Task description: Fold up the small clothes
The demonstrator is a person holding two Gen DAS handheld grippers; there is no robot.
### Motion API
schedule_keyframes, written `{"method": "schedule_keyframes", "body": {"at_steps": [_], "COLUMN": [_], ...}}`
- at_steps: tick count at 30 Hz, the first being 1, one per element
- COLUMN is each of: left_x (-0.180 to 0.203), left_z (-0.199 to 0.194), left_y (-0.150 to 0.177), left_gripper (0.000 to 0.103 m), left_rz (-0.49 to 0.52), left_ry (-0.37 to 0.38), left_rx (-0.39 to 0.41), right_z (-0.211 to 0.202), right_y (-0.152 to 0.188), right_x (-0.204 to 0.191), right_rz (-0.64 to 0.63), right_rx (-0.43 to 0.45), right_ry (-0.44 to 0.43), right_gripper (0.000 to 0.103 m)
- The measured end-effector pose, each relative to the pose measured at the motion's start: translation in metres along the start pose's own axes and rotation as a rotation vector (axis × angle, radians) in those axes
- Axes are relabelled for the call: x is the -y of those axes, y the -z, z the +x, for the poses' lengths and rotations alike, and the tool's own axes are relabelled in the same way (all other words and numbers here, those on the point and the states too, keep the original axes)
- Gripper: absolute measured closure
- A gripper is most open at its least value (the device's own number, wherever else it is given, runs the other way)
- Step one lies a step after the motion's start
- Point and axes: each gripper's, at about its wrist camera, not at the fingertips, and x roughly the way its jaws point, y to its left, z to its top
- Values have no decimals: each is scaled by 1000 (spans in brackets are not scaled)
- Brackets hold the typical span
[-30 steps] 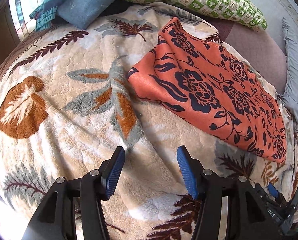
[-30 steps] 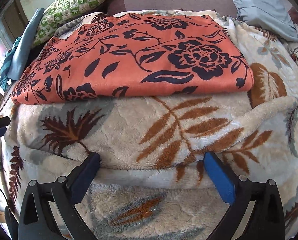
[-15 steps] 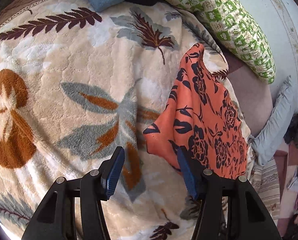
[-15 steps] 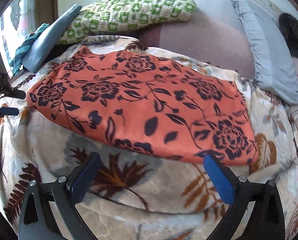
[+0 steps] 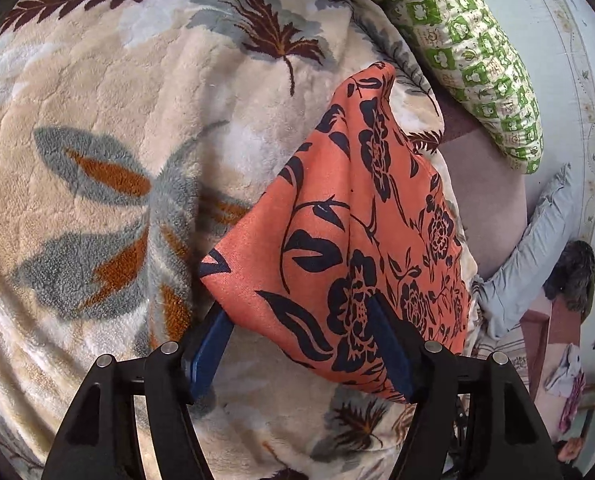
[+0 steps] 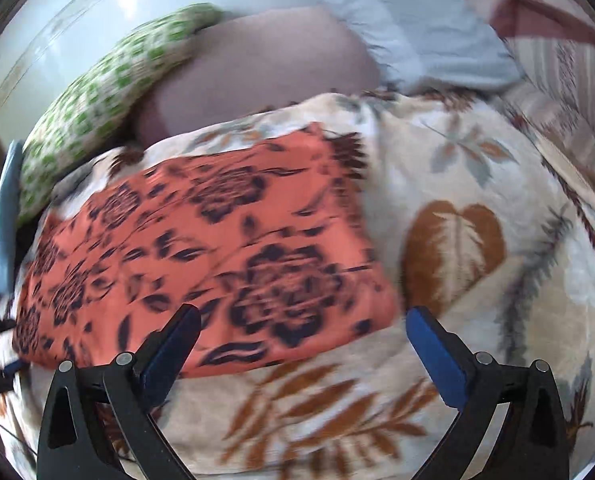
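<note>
Jaws on your left gripper (image 5: pixel 299 344) stand wide apart, straddling the near corner of the orange floral garment (image 5: pixel 361 232); the cloth drapes over the gap between the blue pads and covers the tip of one finger, but the pads have not closed on it, so count it as not gripped. Jaws on your right gripper (image 6: pixel 303 344) are likewise spread wide and hold nothing; they hover at the garment's near edge, one finger overlapping the fabric, the other off its corner over the blanket (image 6: pixel 477 240). Right view is motion-blurred, so whether anything touches cannot be read there. Garment location: lying on the leaf-print fleece blanket, with the green checked pillow (image 5: pixel 469 48) beyond its far end and a grey pillow (image 5: pixel 537 240) off to one side of it. In the right view it looks like a compact rectangle, smooth on top, which suggests at least one fold is already in; layers cannot be counted. In the left view the near corner looks lifted off the blanket, with shadow underneath. Judgement: task is at an intermediate stage. Remaining, as far as you can tell: close both grippers on the near corners, carry that edge across toward the pillow end, then flatten. Risk: thin cloth may slip from a shallow pinch.
</note>
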Motion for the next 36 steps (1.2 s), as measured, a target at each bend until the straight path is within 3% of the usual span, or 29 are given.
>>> {"method": "schedule_keyframes", "body": {"at_steps": [3,4,5,6,7,9,13,15,18,20,22,26,29,31,36], "left_x": [4,7,10,13,15,21,42,44,36,30,33,41,41,44,56], "left_z": [11,14,16,18,20,18,-8,-7,18,20,9,-29,-59,-67,-50], "left_y": [-5,-7,-9,-10,-11,-9,17,27,28,24,19,15,18,16,-10], "left_gripper": [35,36,46,69,76,81,84,83,82,81,81,79,76,72,65], "left_rz": [-31,-37,-43,-42,-38,-41,39,49,71,43,50,171,240,274,299], "left_ry": [1,-3,-18,-26,-14,-25,-16,-41,-177,-136,-105,-66,-76,-91,-105], "left_rx": [2,3,3,3,-14,-6,47,59,55,40,31,76,172,194,95], "right_z": [26,34,40,48,53,48,-9,-9,31,45,33,-4,-29,-35,-30], "right_y": [-12,-14,-14,-14,-14,-19,-42,-49,-35,-21,-19,-28,-31,-24,25], "right_x": [25,25,24,21,17,8,8,8,23,32,32,31,20,-5,-108], "right_rz": [67,71,75,77,62,21,-24,-80,-92,-81,-58,-48,-97,-165,-450], "right_rx": [-108,-130,-143,-171,-192,-190,-71,-83,-193,-225,-164,-42,36,36,-52], "right_ry": [-185,-232,-266,-313,-314,-324,-437,-397,-256,-225,-237,-167,-190,-213,-281], "right_gripper": [5,11,17,38,61,78,86,86,86,86,80,74,54,44,43]}}
